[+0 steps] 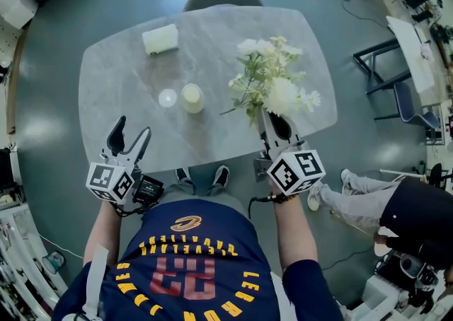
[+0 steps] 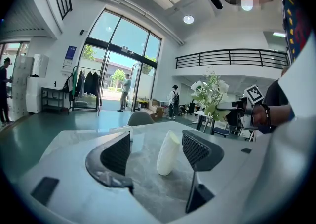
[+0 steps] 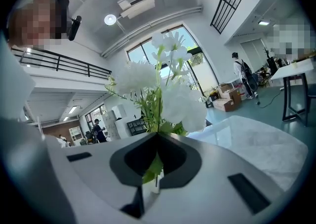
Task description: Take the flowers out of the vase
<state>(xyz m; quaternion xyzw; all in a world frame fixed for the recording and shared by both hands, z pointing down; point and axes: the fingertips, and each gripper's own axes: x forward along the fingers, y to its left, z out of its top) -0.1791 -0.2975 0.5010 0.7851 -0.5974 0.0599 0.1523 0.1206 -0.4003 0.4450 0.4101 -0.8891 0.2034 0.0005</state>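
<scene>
With "23" printed on the jersey (image 1: pixel 191 270), white flowers (image 1: pixel 272 76) are clamped by green stems in the closed right gripper (image 3: pixel 157 135); the ribbed-pad left gripper (image 1: pixel 133 130) is held open, empty.

**Jersey print: 23**

The person's dark jersey (image 1: pixel 191 270) carries a large red number 23 edged in yellow, seen upside down in the head view. Yellow letters arched beside it read LEBRON JAMES. A second yellow arc nearer the collar is too blurred to read. A blue wall sign (image 2: pixel 69 56) is illegible
</scene>
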